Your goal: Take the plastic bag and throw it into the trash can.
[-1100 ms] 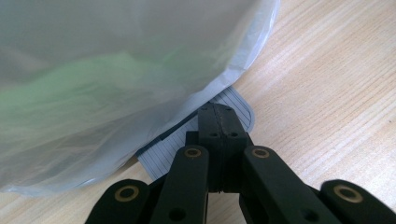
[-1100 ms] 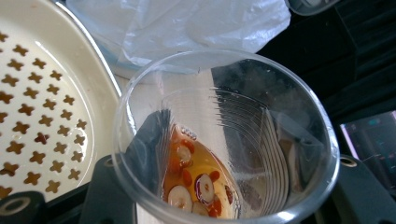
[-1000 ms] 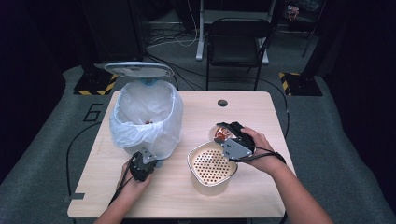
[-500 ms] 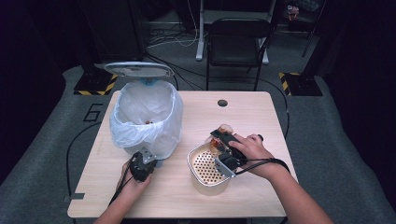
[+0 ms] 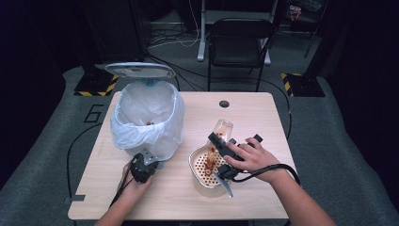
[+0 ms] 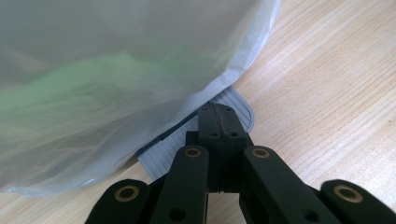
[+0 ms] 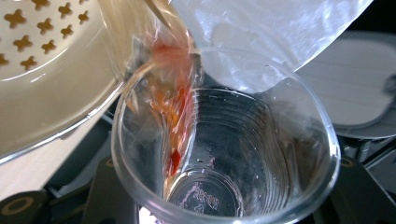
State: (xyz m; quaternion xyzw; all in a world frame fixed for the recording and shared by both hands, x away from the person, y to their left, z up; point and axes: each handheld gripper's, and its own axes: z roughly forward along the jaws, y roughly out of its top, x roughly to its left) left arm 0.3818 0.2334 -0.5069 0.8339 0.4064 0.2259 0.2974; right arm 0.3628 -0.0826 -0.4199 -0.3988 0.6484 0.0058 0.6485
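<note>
A clear plastic cup (image 5: 223,128) with red-orange residue is tilted mouth-down over a cream perforated colander (image 5: 200,168) on the table's front right. My right gripper (image 5: 221,143) is shut on the cup. In the right gripper view the cup (image 7: 243,154) lies between the jaws, with a red streak running along its wall toward the colander (image 7: 46,70). A bin lined with a white bag (image 5: 146,117) stands at the left with its lid (image 5: 140,69) up. My left gripper (image 5: 141,167) sits at its base. Its jaws (image 6: 219,109) are shut and rest on the grey ribbed pedal (image 6: 163,154).
The wooden table (image 5: 263,117) has a round cable hole (image 5: 224,103) near its far edge. A black chair (image 5: 240,42) stands behind it. Cables trail from both grippers toward the front edge. The bag (image 6: 93,70) bulges just above the left jaws.
My right gripper carried the cup left from beside the colander and tipped it over the colander, so red residue now runs out. The left gripper stayed on the pedal.
</note>
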